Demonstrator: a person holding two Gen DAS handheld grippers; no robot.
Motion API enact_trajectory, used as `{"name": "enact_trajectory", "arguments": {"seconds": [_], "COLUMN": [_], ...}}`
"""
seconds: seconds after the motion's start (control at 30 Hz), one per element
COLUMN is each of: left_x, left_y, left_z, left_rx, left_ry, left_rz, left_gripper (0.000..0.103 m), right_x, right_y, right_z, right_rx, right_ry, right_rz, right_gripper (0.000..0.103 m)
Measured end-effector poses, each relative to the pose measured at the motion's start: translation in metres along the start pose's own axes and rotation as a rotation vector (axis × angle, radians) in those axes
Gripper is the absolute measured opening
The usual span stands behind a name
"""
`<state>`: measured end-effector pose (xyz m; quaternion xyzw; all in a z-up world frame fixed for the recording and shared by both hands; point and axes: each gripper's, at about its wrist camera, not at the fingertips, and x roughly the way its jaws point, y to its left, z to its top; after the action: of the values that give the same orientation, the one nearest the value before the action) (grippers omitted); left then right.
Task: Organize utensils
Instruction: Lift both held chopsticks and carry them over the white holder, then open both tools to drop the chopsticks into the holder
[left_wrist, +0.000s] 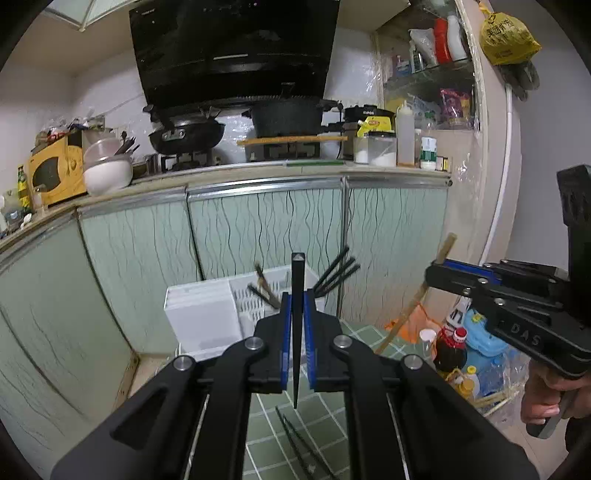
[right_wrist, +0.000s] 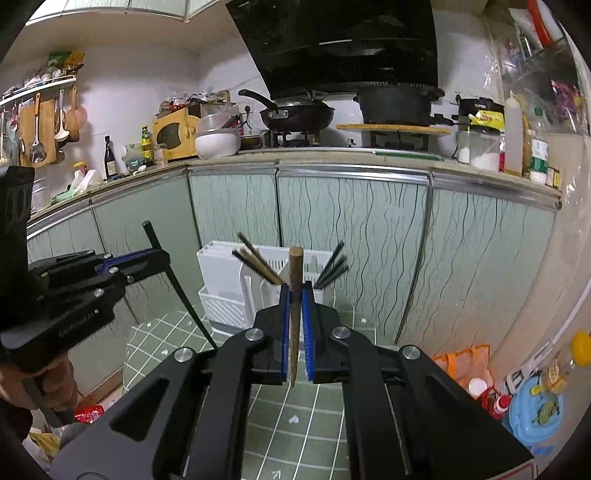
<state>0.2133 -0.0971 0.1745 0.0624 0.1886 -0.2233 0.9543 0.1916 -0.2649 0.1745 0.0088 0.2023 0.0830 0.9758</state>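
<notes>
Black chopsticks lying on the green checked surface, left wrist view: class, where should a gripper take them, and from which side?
Probably mid-shaft, from above, jaws across their length: the black chopsticks lie flat and close together on the green checked surface, so only their tops and sides are reachable.

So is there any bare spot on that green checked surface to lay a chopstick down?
Yes: the green checked cloth between the grippers and the white utensil holder looks bare, though black chopsticks already lie near its front. The right-hand floor corner with bottles is crowded.
</notes>
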Motion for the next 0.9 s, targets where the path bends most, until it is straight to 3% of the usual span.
{"name": "enact_trajectory", "arguments": {"seconds": [0.53, 0.9], "left_x": [0.057, 0.104], "left_y": [0.017, 0.048], "left_z": [0.083, 0.116], "left_rx": [-0.027, -0.096], "left_ry": [-0.042, -0.036], "left_rz": [-0.044, -0.070], "left_gripper": [0.006, 0.006], "right_x": [0.053, 0.096], "right_y": [-0.026, -0.040], "right_z": [0.096, 0.135], "right_rx": [0.003, 0.010], "right_ry": [0.010, 0.022], "right_rz": [0.021, 0.051], "right_gripper": [0.006, 0.006]}}
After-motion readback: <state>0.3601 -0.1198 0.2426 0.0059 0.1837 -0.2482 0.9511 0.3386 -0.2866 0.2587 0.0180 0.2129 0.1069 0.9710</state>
